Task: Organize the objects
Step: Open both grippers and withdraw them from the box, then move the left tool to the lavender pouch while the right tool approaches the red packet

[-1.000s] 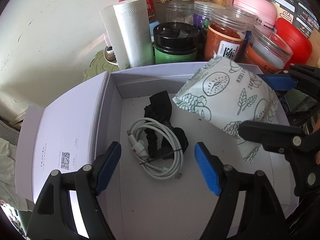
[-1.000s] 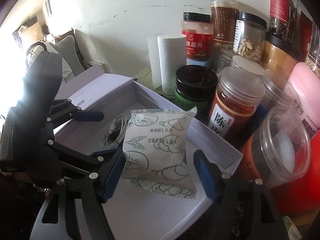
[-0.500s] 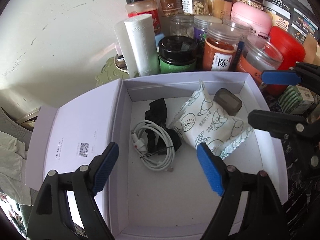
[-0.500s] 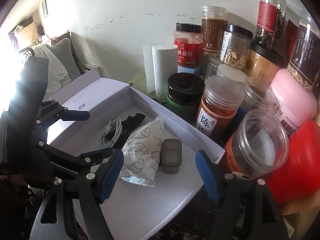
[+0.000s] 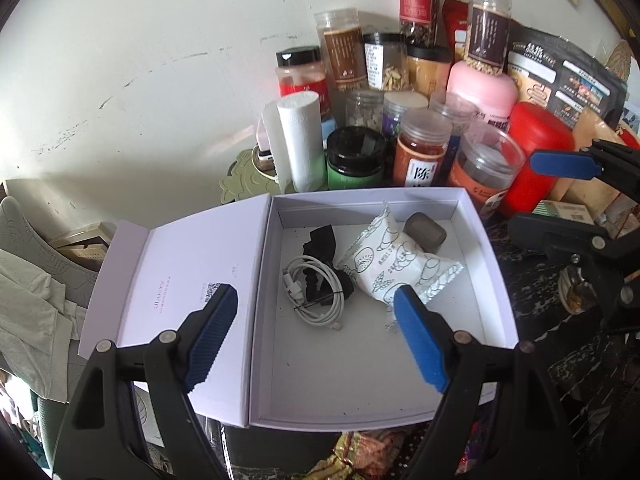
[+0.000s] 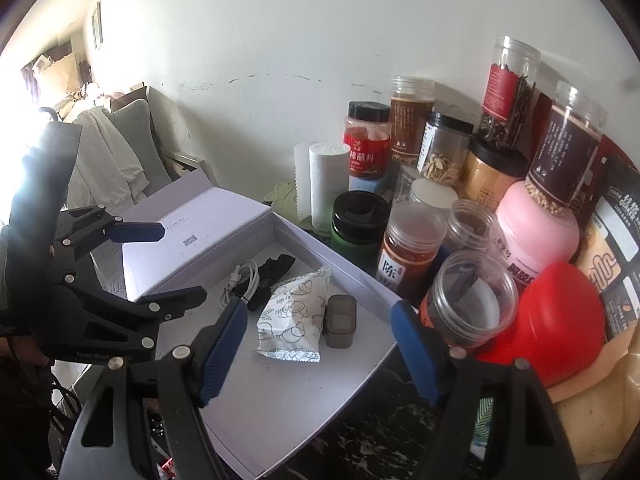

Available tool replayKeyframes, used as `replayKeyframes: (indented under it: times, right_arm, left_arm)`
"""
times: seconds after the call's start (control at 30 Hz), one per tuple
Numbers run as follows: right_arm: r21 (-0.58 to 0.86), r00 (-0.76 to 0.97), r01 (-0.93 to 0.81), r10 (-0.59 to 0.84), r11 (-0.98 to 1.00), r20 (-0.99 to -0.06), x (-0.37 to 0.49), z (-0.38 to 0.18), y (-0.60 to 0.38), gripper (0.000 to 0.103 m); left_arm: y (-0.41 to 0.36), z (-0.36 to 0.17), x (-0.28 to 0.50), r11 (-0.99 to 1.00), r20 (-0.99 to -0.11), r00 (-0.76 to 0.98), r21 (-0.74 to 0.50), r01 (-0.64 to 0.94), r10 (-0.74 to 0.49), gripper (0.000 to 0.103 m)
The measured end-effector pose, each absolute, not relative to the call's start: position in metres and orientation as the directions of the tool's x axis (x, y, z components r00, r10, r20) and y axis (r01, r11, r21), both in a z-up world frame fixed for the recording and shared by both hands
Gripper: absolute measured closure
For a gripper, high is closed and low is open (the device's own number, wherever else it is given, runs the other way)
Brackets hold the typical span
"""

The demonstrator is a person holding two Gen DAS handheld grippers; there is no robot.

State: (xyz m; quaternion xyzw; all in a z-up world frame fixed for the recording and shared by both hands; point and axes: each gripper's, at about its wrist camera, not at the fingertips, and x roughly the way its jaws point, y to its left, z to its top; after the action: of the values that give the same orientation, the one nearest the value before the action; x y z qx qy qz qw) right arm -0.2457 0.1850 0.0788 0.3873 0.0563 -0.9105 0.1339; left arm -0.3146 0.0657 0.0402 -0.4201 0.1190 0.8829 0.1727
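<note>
An open white box (image 5: 376,376) holds a white patterned snack packet (image 5: 394,264), a grey case (image 5: 425,231), a coiled white cable (image 5: 316,292) and a black scrunchie (image 5: 322,244). My left gripper (image 5: 316,336) is open and empty above the box's near part. My right gripper (image 6: 320,350) is open and empty, above the box's right side; the packet (image 6: 294,320) and grey case (image 6: 340,320) lie between its fingers in its view. The right gripper also shows at the right edge of the left wrist view (image 5: 560,196).
The box lid (image 5: 180,276) lies open to the left. Several jars stand behind the box, among them a green jar (image 5: 354,162), an orange-filled jar (image 5: 420,152) and a red container (image 5: 536,152). A paper roll (image 5: 300,140) stands by the wall.
The right gripper let go of the snack packet, which now lies in the box beside the grey case. Both grippers have pulled back and up from the box.
</note>
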Motion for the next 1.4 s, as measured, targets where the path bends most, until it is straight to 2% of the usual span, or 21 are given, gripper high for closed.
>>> replayKeyframes:
  times: [0.37, 0.87, 1.4]
  right_arm:
    - [-0.035, -0.714, 0.272, -0.178, -0.962, -0.677, -0.199, 0.118, 0.183, 0.028]
    - [-0.066, -0.761, 0.274, -0.174, -0.960, -0.625, -0.127, 0.155, 0.178, 0.028]
    - [-0.061, -0.770, 0.277, -0.184, -0.959, -0.611, -0.057, 0.154, 0.174, 0.028]
  left_arm:
    - [0.048, 0.088, -0.264, -0.919, -0.738, -0.631, 0.037, -0.393, 0.240, 0.024]
    - [0.038, 0.138, -0.175, -0.921, -0.684, -0.688, 0.060, -0.386, 0.243, 0.023]
    - [0.029, 0.140, -0.095, -0.932, -0.682, -0.695, 0.054, -0.359, 0.228, 0.021]
